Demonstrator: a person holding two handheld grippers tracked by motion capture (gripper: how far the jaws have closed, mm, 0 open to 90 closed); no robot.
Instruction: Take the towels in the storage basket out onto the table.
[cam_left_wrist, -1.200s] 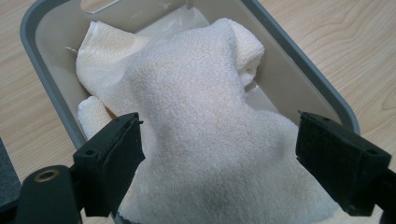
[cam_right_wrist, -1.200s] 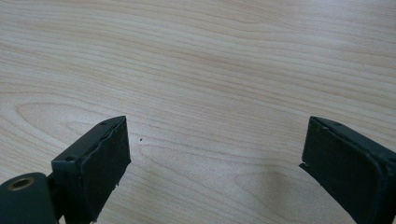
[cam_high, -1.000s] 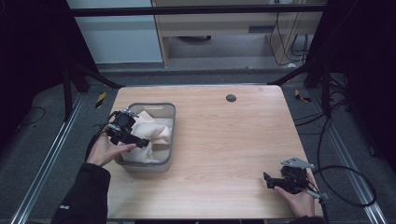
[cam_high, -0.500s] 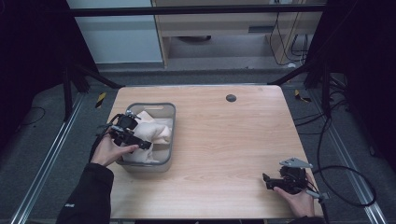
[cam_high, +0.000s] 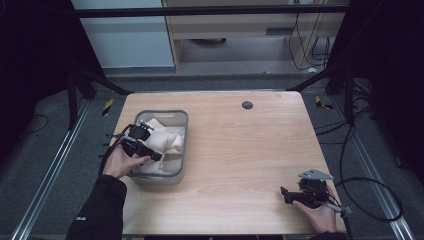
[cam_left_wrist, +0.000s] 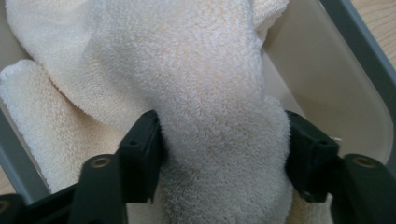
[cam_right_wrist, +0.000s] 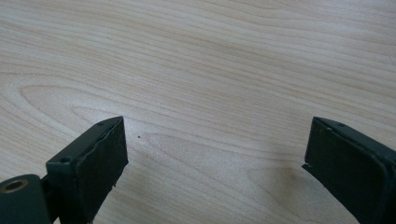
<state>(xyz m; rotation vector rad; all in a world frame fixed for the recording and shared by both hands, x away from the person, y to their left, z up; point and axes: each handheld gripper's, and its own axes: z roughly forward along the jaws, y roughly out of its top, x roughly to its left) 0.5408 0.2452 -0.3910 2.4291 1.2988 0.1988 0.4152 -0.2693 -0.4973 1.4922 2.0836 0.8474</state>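
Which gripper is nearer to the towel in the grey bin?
Left. The left gripper has its jaws pressed around a fold of the towel in the bin; the right gripper sits open far across the table.

From above we look forward and down on the table (cam_high: 240, 150), whose seven-o'clock basket (cam_high: 180, 165) the left gripper view seemingly shares, very close.

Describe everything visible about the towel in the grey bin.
The towel is cream-white terry cloth, looped and fluffy, lying crumpled in the grey bin at the table's left side. One thick fold bulges up between the left gripper jaws, which have just been closing and now press it from both sides. A second folded portion lies beneath, against the bin's wall.
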